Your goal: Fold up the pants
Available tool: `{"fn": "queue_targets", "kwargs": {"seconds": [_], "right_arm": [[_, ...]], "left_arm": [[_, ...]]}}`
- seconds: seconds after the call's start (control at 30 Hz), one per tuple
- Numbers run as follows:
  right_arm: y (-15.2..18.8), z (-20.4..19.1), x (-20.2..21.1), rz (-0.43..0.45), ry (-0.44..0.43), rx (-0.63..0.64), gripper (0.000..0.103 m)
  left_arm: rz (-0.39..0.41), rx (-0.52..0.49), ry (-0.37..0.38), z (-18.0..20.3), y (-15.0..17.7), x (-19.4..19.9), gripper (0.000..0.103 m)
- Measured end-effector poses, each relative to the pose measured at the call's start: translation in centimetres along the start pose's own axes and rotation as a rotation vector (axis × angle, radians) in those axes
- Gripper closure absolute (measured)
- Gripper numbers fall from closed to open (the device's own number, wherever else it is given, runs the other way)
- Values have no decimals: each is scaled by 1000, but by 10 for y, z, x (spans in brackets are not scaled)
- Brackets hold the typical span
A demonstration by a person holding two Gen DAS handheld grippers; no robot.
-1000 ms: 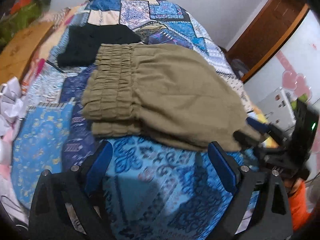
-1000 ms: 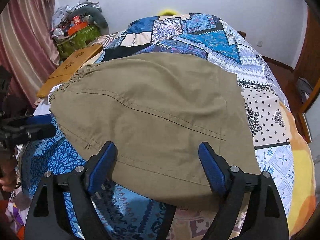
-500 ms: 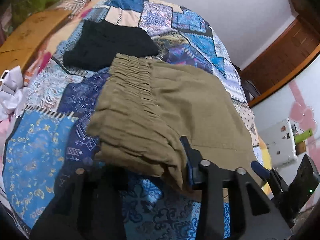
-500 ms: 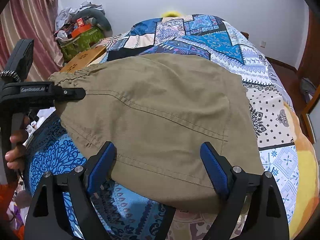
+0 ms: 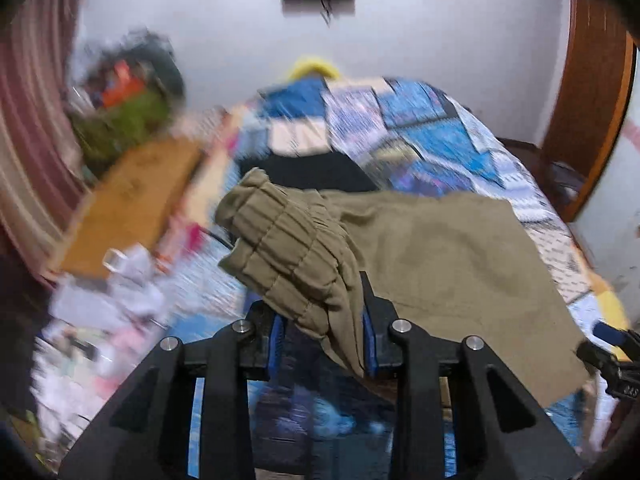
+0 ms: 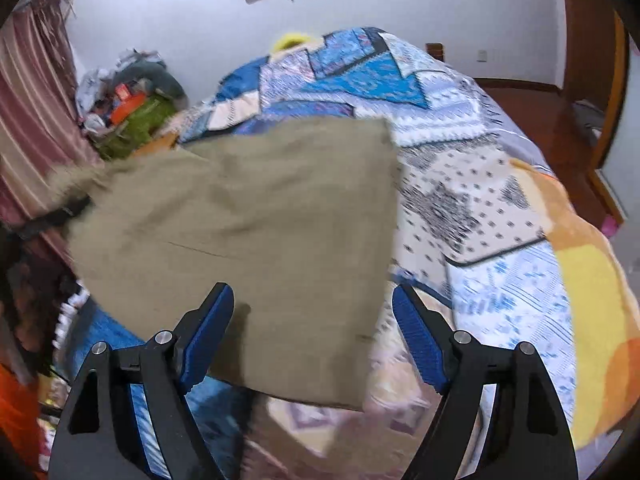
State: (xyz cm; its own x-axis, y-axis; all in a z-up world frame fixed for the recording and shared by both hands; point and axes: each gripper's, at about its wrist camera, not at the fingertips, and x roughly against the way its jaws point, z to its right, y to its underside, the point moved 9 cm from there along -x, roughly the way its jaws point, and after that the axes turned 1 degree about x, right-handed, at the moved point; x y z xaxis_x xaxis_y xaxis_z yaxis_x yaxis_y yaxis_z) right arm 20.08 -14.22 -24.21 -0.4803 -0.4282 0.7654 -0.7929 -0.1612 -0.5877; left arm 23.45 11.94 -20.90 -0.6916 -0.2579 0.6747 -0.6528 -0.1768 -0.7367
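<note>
The olive-khaki pants (image 5: 440, 264) lie folded on the patchwork bedspread (image 5: 432, 128). My left gripper (image 5: 324, 340) is shut on the gathered elastic waistband (image 5: 288, 248) and holds that end lifted. In the right wrist view the pants (image 6: 256, 232) spread before my right gripper (image 6: 312, 332), which is open with its blue pads either side of the cloth's near edge, gripping nothing. The left gripper's black body (image 6: 52, 216) shows at the pants' left end. The right gripper's tip (image 5: 612, 344) shows at the right edge of the left wrist view.
A black garment (image 5: 312, 172) lies on the bed behind the pants. A wooden board (image 5: 132, 204) and a cluttered pile with a green bag (image 5: 124, 120) stand left of the bed. A wooden door frame (image 6: 588, 60) and floor are at the right.
My left gripper has closed on the waistband and lifted it, swinging the view up toward the wall. The right gripper has stayed open as the pants shifted left in its view.
</note>
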Motion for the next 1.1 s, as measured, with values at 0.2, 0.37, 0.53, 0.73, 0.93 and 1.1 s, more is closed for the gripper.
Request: {"fn": "queue_targets", "kwargs": {"seconds": [0.2,0.37,0.53,0.73,0.93,1.1], "right_arm": [[15,5,-6,-10,-10,-32,25],[14,5,-7,-13,-27,-35,24],[14,5,-6,-17,-47,-42,23],[16,7,-2,-2,-57,-76,23],[17,7,-1,3,-69,-78,23],[16,6,2,2,-101,-83,23]], "left_arm": [[121,-58,5,24,-22,39,72],[140,-79,173,73,-40,59,75],[49,-103,377,131,-44,62,75],[-156,-166,557,194,-20,38,75],[-300,-213,629,220,12,23,75],[-360,-195,731,223,24,28,21]]}}
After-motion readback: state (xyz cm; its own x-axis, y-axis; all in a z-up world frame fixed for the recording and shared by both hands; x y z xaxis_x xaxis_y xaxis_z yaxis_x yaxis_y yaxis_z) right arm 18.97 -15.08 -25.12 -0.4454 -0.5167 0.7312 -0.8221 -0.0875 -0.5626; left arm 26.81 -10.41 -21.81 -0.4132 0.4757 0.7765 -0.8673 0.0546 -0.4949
